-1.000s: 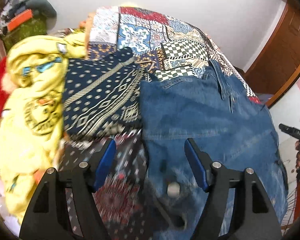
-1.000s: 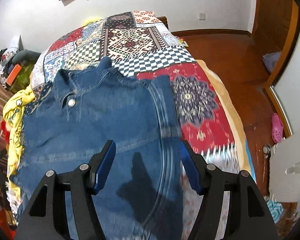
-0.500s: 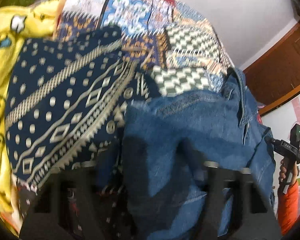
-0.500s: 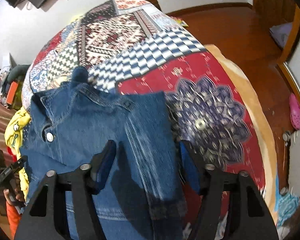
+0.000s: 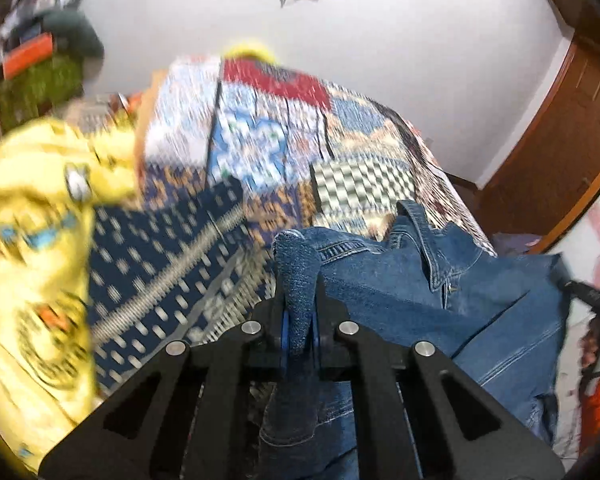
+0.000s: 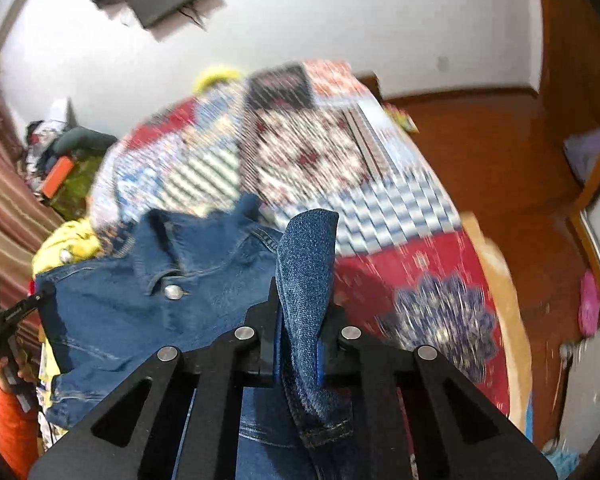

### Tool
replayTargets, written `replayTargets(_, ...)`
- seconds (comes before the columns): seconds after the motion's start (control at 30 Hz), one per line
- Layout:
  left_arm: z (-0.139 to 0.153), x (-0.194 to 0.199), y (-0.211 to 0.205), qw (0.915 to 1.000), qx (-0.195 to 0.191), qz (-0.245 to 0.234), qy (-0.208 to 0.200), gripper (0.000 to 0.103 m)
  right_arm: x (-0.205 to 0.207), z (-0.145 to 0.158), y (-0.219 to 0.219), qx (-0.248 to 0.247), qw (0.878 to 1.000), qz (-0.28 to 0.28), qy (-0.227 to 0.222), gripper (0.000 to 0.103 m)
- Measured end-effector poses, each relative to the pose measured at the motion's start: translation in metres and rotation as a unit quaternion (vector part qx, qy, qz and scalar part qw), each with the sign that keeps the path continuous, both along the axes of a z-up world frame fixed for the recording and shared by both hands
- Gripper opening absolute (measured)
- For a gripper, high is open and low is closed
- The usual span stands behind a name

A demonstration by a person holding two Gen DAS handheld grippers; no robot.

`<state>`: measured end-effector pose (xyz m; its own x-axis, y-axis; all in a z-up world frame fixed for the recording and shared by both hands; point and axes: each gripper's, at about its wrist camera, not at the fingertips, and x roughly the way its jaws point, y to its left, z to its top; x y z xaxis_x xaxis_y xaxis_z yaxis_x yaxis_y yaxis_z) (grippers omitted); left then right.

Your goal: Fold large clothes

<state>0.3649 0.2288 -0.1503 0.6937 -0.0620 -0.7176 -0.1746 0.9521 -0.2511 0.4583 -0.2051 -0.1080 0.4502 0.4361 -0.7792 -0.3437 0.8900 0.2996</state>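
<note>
Jacket (image 5: 440,292): the denim one lies on the bed, collar toward the far wall, and we now have it by both near edges. Starting at the left, a yellow garment (image 5: 32,248) is heaped at the bed's left side, and just right of it lies a navy patterned cloth (image 5: 160,272), with the jacket's left edge beside it. A second ago our left gripper (image 5: 298,320) hung wide apart over that edge; now it is closed tight on a fold of denim that stands up between its pads, the cloth trailing back under the tool. Moving right, the collar and its metal snap (image 6: 173,291) sit mid-jacket, still resting on the quilt (image 6: 380,208). Further right, our right gripper (image 6: 300,344), likewise spread a second ago, is now pinched on the jacket's right edge, a flap of denim rising between the jaws and a seamed hem hanging below them. The quilt is heavily blurred and the view has tipped up toward the wall, so we judge both tools are lifting. That puts the grasp behind us and the fold itself next: carrying these held edges forward over the body toward the collar, keeping both sides level so the denim does not skew.
</note>
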Motion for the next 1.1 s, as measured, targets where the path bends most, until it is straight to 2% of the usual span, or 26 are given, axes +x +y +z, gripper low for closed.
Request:
replayTargets(0.07, 0.007, 0.009, 0.005, 0.9999, 0.013, 0.005, -0.002, 0.008, 0.004, 0.015, 0.009, 0.013, 1.000, 0.009, -0.018, 0.010)
replayTargets(0.17, 0.005, 0.025, 0.010, 0.9994, 0.031, 0.013, 0.008, 0.008, 0.023, 0.015, 0.031, 0.002, 0.999, 0.014, -0.033, 0.010)
replayTargets(0.37, -0.040, 0.056, 0.029, 0.9971, 0.043, 0.024, 0.058, 0.008, 0.060, -0.034, 0.040, -0.029, 0.999, -0.014, 0.008, 0.010)
replayTargets(0.53, -0.077, 0.067, 0.041, 0.9951, 0.038, 0.033, 0.085, 0.012, 0.079, -0.080, 0.029, -0.025, 0.998, -0.028, 0.058, 0.011)
replayTargets(0.6, -0.092, 0.071, 0.042, 0.9924, 0.052, 0.042, 0.103, 0.013, 0.079, -0.087, 0.026, -0.023, 0.997, -0.029, 0.063, 0.012)
replayTargets(0.7, -0.103, 0.069, 0.039, 0.9901, 0.062, 0.046, 0.117, 0.013, 0.075, -0.088, 0.028, -0.037, 0.998, -0.029, 0.047, 0.015)
replayTargets(0.87, -0.089, 0.049, 0.031, 0.9898, 0.074, 0.046, 0.113, 0.013, 0.062, -0.076, 0.031, -0.072, 0.996, -0.034, 0.031, 0.019)
replayTargets(0.93, -0.078, 0.039, 0.027, 0.9907, 0.072, 0.039, 0.109, 0.013, 0.057, -0.069, 0.029, -0.088, 0.995, -0.038, 0.041, 0.032)
replayTargets(1.07, -0.051, 0.018, 0.014, 0.9919, 0.080, 0.029, 0.095, 0.014, 0.032, -0.041, 0.020, -0.085, 0.995, -0.028, 0.035, 0.037)
replayTargets(1.1, -0.041, 0.008, 0.010, 0.9926, 0.080, 0.024, 0.088, 0.018, 0.024, -0.032, 0.018, -0.085, 0.996, -0.023, 0.031, 0.041)
